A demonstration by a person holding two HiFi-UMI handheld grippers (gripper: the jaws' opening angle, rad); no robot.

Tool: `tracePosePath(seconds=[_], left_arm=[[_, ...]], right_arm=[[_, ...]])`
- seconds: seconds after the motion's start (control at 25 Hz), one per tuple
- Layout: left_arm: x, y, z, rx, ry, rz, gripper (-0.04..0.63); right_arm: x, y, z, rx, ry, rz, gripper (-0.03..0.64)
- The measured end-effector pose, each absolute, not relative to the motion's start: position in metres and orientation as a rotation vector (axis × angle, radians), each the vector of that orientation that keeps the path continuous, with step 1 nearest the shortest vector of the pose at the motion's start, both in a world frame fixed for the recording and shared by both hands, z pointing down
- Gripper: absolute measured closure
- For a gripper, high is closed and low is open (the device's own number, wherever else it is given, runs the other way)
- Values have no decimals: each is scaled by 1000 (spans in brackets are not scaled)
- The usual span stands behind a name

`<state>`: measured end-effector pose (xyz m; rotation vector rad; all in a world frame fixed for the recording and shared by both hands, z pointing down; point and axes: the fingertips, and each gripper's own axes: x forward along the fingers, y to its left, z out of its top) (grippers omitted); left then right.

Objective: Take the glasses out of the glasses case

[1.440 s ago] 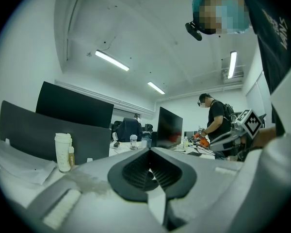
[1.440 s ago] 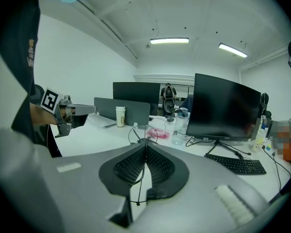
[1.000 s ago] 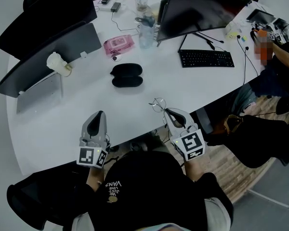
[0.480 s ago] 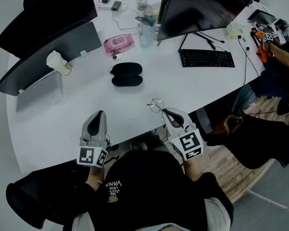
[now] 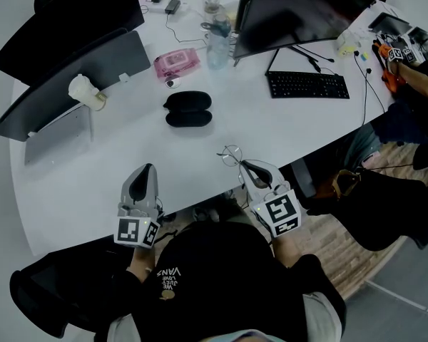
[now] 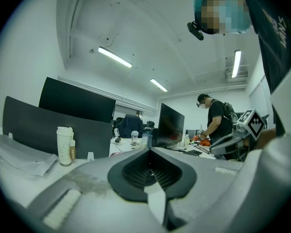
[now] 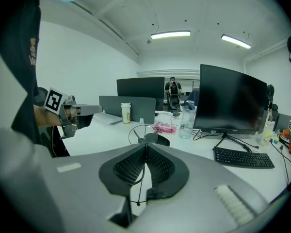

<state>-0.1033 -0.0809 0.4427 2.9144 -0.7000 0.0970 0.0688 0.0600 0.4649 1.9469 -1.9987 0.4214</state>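
Currently we hold the glasses [image 5: 232, 154] in the right gripper [image 5: 244, 167], its jaws clamped on a thin wire temple. The lenses point forward over the near edge of the table [image 5: 93, 169], well apart from the glasses case [image 5: 188, 110]. The left gripper [image 5: 148, 171] rests with jaws together on nothing. We judge the frame light, springy and easily bent, and the lenses liable to scratch. Grip the temple or bridge with low force, never the lens faces.

Office: monitors [image 5: 299, 9], keyboard [image 5: 307, 86], desk [image 5: 285, 130]
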Motion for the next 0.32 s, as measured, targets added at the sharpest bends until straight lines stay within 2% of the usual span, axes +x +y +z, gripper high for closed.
tracePosePath(seconds=[0.32], left_arm=[[-105,-81,442,2913,-705,92,595]], right_arm=[[68,60,466,1938,-1997,433,612]])
